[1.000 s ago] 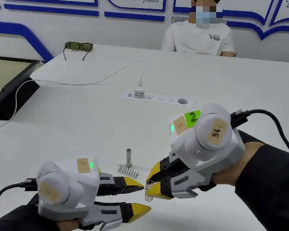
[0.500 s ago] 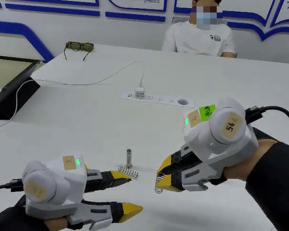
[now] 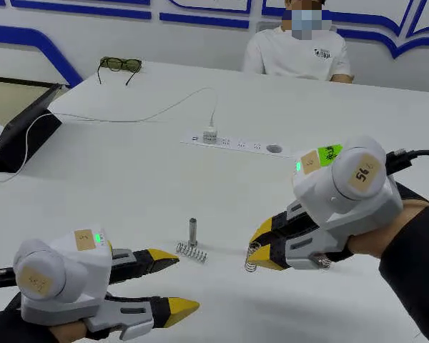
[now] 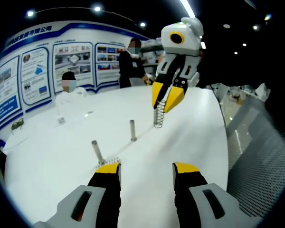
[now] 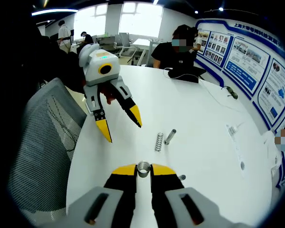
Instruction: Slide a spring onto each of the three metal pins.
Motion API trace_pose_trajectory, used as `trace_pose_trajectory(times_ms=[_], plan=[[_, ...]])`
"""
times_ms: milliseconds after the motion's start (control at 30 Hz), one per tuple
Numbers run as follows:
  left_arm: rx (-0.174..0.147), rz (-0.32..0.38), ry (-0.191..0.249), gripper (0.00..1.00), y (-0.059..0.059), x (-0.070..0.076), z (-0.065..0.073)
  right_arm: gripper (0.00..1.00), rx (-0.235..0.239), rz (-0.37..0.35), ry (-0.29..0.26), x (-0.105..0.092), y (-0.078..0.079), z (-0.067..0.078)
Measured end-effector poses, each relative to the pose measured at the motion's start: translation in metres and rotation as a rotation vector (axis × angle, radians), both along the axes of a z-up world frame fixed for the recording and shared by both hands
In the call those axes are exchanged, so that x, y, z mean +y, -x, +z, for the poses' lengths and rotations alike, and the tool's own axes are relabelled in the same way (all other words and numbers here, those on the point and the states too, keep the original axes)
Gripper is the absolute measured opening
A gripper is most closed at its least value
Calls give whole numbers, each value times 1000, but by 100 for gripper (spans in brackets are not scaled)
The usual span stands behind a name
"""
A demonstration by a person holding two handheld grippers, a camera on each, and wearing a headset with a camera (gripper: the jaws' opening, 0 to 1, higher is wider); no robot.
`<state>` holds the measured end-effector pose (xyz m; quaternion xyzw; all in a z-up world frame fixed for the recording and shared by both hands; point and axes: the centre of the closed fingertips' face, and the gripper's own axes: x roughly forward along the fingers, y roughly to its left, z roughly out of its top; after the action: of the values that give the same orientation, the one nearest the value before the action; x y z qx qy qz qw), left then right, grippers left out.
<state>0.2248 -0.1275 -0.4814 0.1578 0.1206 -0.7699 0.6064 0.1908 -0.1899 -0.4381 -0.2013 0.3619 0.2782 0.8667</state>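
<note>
In the head view, my left gripper [image 3: 175,282] sits at the near left over the white worktop [image 3: 129,186]. Its yellow-tipped jaws are spread wide with nothing between them. My right gripper [image 3: 261,251] is on the right, its jaws closed on the top of a small coiled steel spring [image 3: 251,261] that hangs down to the worktop. Between the two grippers a short grey metal pin [image 3: 192,232] stands upright. A second steel spring [image 3: 191,251] lies on its side just in front of the pin. Farther off I see a white power strip [image 3: 236,145] and green-lensed glasses [image 3: 118,66].

In the left gripper view, my own jaws stand apart. The lying spring [image 4: 111,161] is just beside the left tip, next to the pin [image 4: 97,152]. A second upright metal pin [image 4: 132,130] stands farther off, near the hanging spring [image 4: 158,116].

In the right gripper view, my jaws pinch the spring, which shows end-on as a ring [image 5: 143,168]. The lying spring [image 5: 158,141] rests just beside its pin [image 5: 170,137].
</note>
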Motion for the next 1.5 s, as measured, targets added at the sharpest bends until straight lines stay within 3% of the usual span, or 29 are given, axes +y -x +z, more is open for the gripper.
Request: trace_pose_trajectory(times_ms=[333, 567, 933, 1500], plan=[[3, 7, -3, 45, -3, 1, -2, 12, -38, -80, 2, -31, -10, 11], [6, 6, -4, 45, -3, 1, -3, 12, -53, -156, 12, -51, -21, 8], [6, 12, -11, 44, -5, 3, -5, 12, -60, -207, -2, -63, -37, -1], [9, 20, -20, 43, -7, 5, -8, 12, -29, -227, -18, -68, -42, -16]])
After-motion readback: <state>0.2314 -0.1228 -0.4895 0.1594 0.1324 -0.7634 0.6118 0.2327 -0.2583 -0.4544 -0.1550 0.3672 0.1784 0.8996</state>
